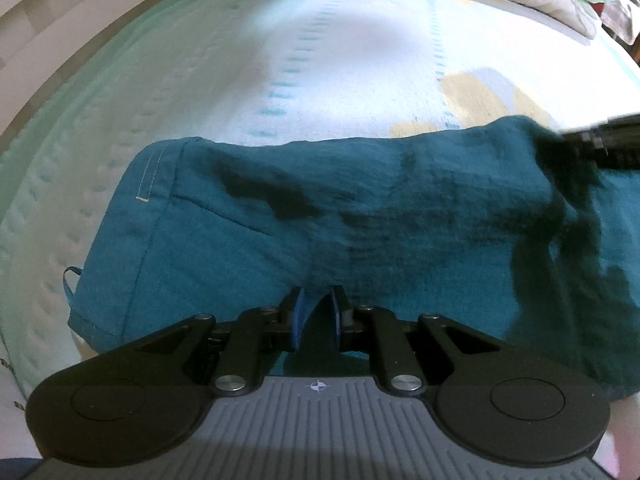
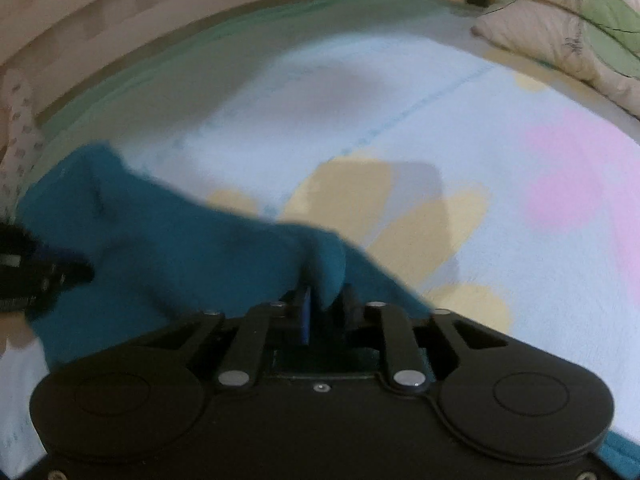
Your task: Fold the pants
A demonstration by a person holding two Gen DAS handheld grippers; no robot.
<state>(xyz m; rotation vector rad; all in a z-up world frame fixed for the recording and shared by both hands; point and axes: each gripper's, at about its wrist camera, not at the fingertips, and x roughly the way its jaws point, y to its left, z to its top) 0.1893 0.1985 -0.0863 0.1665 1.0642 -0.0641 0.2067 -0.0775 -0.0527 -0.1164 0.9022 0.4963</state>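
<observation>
Teal cloth fills most of what I see: the pants (image 1: 320, 216) lie spread across the bedsheet (image 1: 352, 64), a pale blue quilted sheet with yellow petal shapes and a pink patch further right. From my left wrist view, my left gripper (image 1: 316, 306) has its blue-padded fingers pinched on a fold at the near edge of the pants, the fabric gathered up between them. A belt loop (image 1: 71, 280) sticks out at the left edge of the garment, and a line of light stitching runs near the far left corner. My right gripper (image 2: 320, 300) is clamped on a bunched tip of the same cloth, which rises between its fingers and curls over them, lifted off the sheet. In that view the pants (image 2: 168, 252) trail away to the left, where my other gripper shows as a dark blur at the edge. A flowered pillow (image 2: 568, 28) sits at the far right of the bed, and a wooden bed frame (image 2: 120, 28) curves along the far left side.
</observation>
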